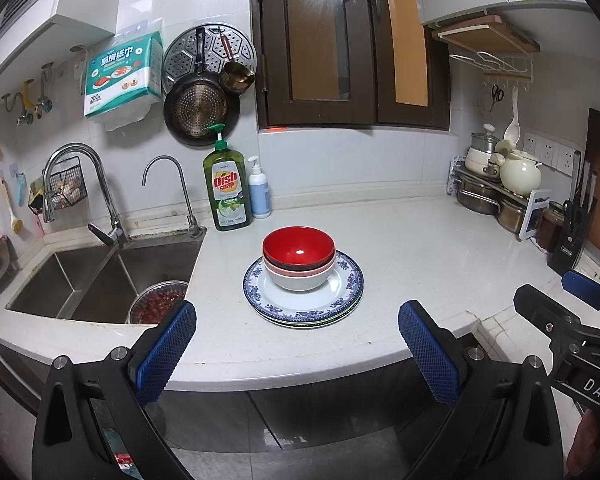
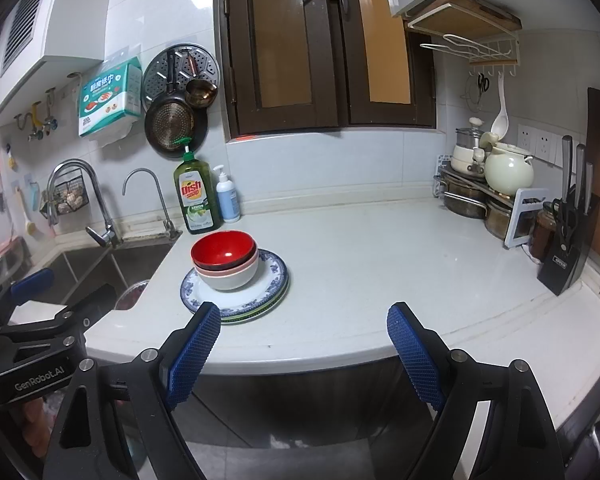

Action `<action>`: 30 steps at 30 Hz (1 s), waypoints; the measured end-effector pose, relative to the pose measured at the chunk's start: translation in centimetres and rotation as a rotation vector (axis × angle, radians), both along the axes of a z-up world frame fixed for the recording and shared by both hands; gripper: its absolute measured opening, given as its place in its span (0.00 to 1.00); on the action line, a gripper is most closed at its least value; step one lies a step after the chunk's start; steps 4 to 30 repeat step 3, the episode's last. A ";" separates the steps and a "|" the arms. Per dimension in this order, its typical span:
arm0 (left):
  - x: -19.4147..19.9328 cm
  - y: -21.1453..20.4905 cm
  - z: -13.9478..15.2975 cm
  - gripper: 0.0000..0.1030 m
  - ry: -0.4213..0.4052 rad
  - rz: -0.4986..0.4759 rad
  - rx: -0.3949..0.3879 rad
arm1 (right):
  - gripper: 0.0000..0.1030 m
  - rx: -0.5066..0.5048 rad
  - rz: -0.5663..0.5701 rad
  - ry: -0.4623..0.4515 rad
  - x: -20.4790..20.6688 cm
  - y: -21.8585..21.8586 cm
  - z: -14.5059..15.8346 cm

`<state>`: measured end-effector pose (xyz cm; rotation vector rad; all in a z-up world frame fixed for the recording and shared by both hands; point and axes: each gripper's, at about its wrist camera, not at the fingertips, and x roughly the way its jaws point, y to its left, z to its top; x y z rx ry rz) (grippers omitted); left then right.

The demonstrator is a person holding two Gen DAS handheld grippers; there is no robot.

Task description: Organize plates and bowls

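Note:
A stack of nested bowls, red (image 1: 299,246) on top over a pink one and a white one (image 1: 300,278), sits on a blue-patterned plate (image 1: 340,300) that tops a small pile of plates on the white counter. In the right wrist view the same red bowl (image 2: 224,249) and plate (image 2: 274,270) lie left of centre. My left gripper (image 1: 298,338) hangs open before the counter's front edge, short of the stack, nothing between its fingers. My right gripper (image 2: 304,334) is also open and empty, right of the stack. Each gripper shows at the other view's edge.
A steel sink (image 1: 100,276) with a colander of red food (image 1: 156,302) lies left of the stack. Dish soap (image 1: 226,188) and a pump bottle (image 1: 259,190) stand behind. Pots and a rack (image 1: 496,184) and a knife block (image 2: 568,248) crowd the right corner.

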<state>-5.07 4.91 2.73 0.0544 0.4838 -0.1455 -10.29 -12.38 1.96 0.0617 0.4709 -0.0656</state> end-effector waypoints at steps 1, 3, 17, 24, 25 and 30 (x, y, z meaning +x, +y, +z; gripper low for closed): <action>0.1 0.1 0.0 1.00 0.000 0.000 0.001 | 0.84 -0.001 0.001 -0.001 0.0 0.0 0.0; 0.1 0.1 0.0 1.00 0.001 0.001 0.000 | 0.84 -0.002 0.002 -0.001 0.1 -0.1 0.0; 0.1 0.1 0.0 1.00 0.001 0.001 0.000 | 0.84 -0.002 0.002 -0.001 0.1 -0.1 0.0; 0.1 0.1 0.0 1.00 0.001 0.001 0.000 | 0.84 -0.002 0.002 -0.001 0.1 -0.1 0.0; 0.1 0.1 0.0 1.00 0.001 0.001 0.000 | 0.84 -0.002 0.002 -0.001 0.1 -0.1 0.0; 0.1 0.1 0.0 1.00 0.001 0.001 0.000 | 0.84 -0.002 0.002 -0.001 0.1 -0.1 0.0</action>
